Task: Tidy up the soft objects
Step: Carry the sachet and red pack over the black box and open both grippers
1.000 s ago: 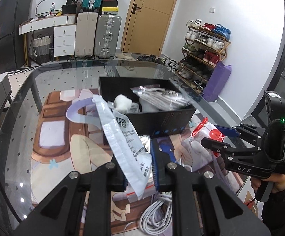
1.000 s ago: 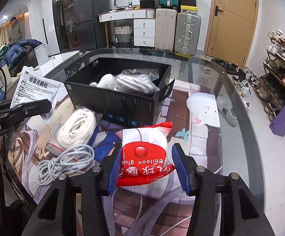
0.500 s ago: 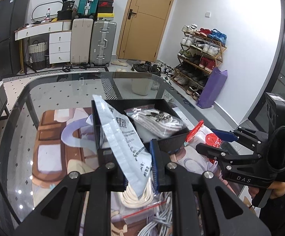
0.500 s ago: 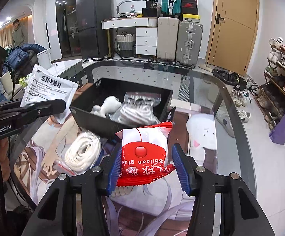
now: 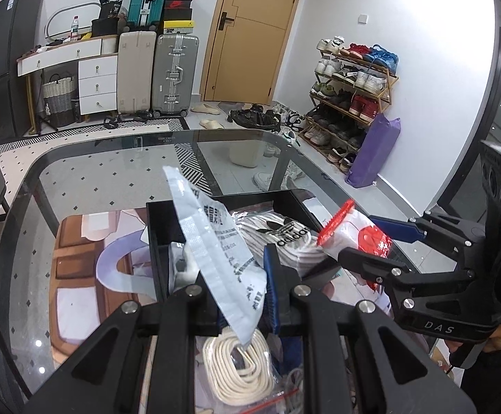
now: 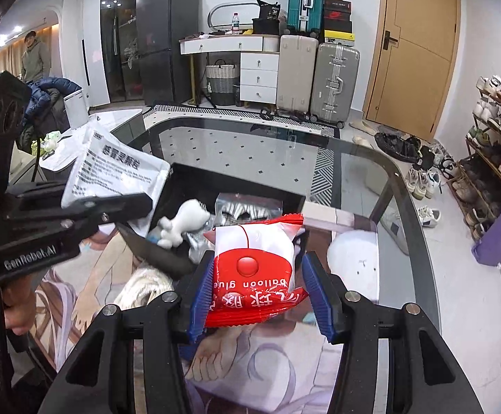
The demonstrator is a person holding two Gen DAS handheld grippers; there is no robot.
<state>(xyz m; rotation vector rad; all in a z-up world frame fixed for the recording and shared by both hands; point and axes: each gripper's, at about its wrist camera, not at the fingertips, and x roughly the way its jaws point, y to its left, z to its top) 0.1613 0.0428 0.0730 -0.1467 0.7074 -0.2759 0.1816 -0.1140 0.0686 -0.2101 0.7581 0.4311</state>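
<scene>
My left gripper [image 5: 241, 286] is shut on a white printed sachet [image 5: 215, 241], held upright over the near wall of the black bin [image 5: 157, 238]. My right gripper [image 6: 257, 286] is shut on a red and white "Balloon glue" packet [image 6: 253, 258], just in front of the bin [image 6: 160, 258]. Each view shows the other tool: the right gripper [image 5: 360, 238] with its packet [image 5: 354, 227], and the left gripper [image 6: 140, 200] with the sachet [image 6: 119, 169]. Inside the bin lie a white plush [image 6: 181, 224] and a bagged striped item [image 5: 285, 234].
A bagged coil of white rope [image 5: 240, 372] lies on the illustrated mat [image 5: 77, 276] below the grippers. The glass table [image 5: 95, 172] curves round behind the bin. Suitcases, drawers and a shoe rack stand beyond. A person [image 6: 34, 55] stands far left.
Both grippers have risen and moved forward towards the bin, each keeping its packet. The bin now sits lower and closer in both views, and the rope coil has slid under the grippers.
</scene>
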